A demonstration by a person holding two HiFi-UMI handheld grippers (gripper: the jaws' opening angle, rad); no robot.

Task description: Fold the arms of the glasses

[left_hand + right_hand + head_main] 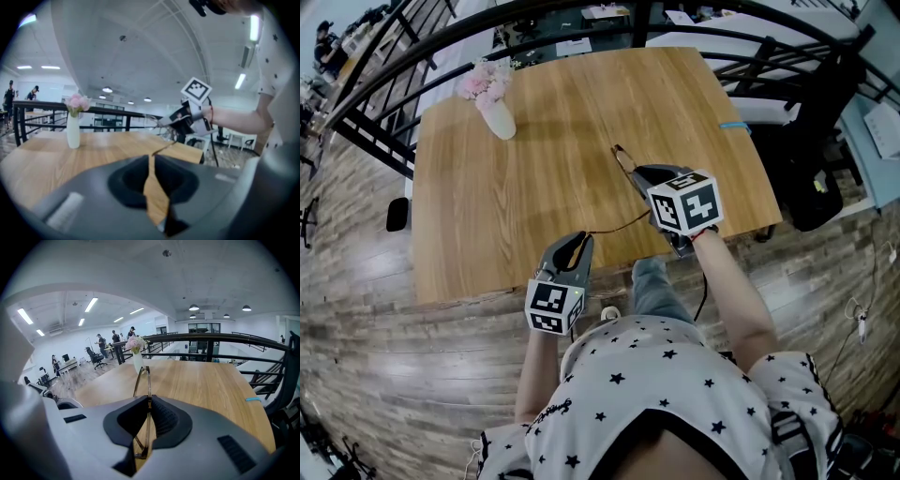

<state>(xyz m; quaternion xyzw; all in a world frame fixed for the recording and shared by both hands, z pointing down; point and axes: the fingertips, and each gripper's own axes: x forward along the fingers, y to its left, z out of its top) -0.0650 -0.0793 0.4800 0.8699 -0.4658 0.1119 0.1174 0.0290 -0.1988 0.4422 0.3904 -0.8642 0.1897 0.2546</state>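
Observation:
A pair of thin-rimmed glasses [623,161] hangs above the wooden table [553,141] near its front edge. My right gripper [642,174] is shut on the front frame, and one rim [142,380] sticks out edge-on past its jaws [149,400]. One arm of the glasses [614,227] stretches out sideways towards my left gripper [581,240]. In the left gripper view the jaws [152,157] meet at their tips on the end of that thin arm [165,147], which runs off to the right gripper [180,119].
A white vase of pink flowers [495,111] stands at the table's far left corner. A small blue strip [734,125] lies at the right edge. Black railings [384,66] run behind the table. A dark bag [816,192] sits on the floor at right.

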